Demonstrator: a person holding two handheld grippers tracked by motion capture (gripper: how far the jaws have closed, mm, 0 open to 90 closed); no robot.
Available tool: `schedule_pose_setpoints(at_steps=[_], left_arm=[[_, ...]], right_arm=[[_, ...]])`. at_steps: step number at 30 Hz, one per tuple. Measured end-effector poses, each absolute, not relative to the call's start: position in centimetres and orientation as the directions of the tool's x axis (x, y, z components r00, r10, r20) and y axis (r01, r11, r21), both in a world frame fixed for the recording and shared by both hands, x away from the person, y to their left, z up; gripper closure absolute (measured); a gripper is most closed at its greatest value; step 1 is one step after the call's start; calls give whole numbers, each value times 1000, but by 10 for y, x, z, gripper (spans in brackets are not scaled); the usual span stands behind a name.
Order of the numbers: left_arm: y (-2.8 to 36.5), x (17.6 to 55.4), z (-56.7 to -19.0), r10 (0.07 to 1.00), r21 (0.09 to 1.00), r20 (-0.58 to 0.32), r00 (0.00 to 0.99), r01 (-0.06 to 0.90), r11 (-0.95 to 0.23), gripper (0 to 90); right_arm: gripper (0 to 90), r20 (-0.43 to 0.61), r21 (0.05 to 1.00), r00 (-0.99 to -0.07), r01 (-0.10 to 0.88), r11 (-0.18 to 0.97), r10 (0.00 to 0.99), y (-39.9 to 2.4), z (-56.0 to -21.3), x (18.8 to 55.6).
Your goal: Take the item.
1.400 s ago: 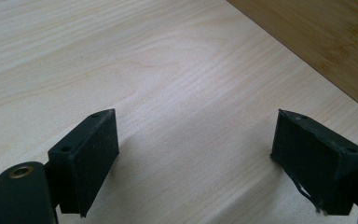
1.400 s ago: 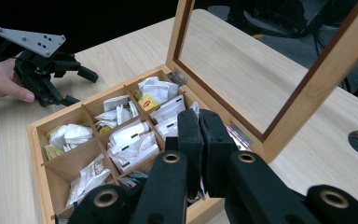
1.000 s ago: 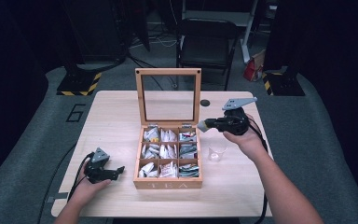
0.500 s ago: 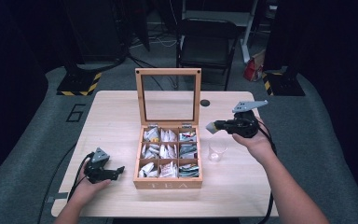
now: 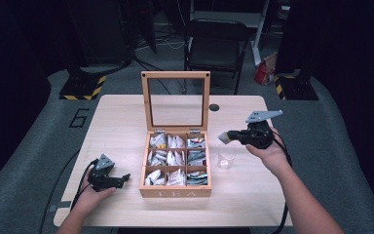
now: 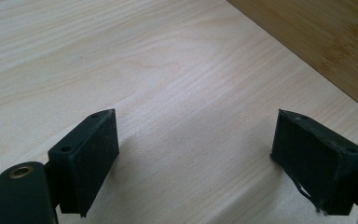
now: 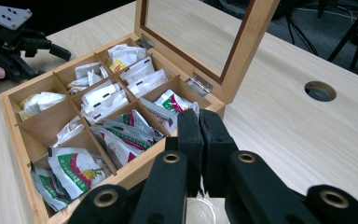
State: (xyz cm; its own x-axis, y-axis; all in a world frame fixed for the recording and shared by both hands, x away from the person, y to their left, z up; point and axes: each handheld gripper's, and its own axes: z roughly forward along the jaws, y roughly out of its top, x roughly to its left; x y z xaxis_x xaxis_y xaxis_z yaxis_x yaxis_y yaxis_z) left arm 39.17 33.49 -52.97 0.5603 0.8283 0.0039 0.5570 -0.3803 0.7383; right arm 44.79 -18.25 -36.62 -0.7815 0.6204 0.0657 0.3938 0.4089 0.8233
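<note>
- Wooden tea box (image 5: pixel 176 187) standing at table (image 5: pixel 121 119) centre, lid (image 5: pixel 177 100) with glass pane raised upright at far side; "TEA" lettering on near wall.
- Nine compartments inside, all stocked with tea packets (image 7: pixel 101 99); green-and-red printed packets (image 7: pixel 77 169) in right column.
- Clear empty cup (image 5: pixel 227 157) just right of box, upright on table.
- Right tool (image 5: pixel 223 137) held above cup, pointing left toward box; jaws pressed together on a small pale packet (image 5: pixel 222 138), seen in high view; in right gripper view, pads (image 7: pixel 189 135) touching.
- Left tool (image 5: pixel 124 179) resting on table near left of box, jaws spread wide, nothing between pads (image 6: pixel 95 156).
- Round cable hole (image 5: pixel 214 107) in table far right of lid.
- Dark chair (image 5: pixel 217 46) beyond far table edge.
</note>
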Motion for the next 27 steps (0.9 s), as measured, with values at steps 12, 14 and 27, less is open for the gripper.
schedule_pose_setpoints(at_steps=[12, 14, 27], left_arm=[[335, 392, -530, 829, 739, 2, 559, 558, -378, 141], [335, 392, -530, 829, 739, 2, 560, 558, -378, 141], [335, 392, -530, 829, 739, 3, 559, 558, -379, 141]], right_arm=[[883, 78, 820, -773, 409, 400, 630, -190, -374, 443], [883, 77, 820, -772, 409, 401, 631, -191, -375, 443], [882, 82, 808, -767, 425, 408, 636, -195, -385, 441]])
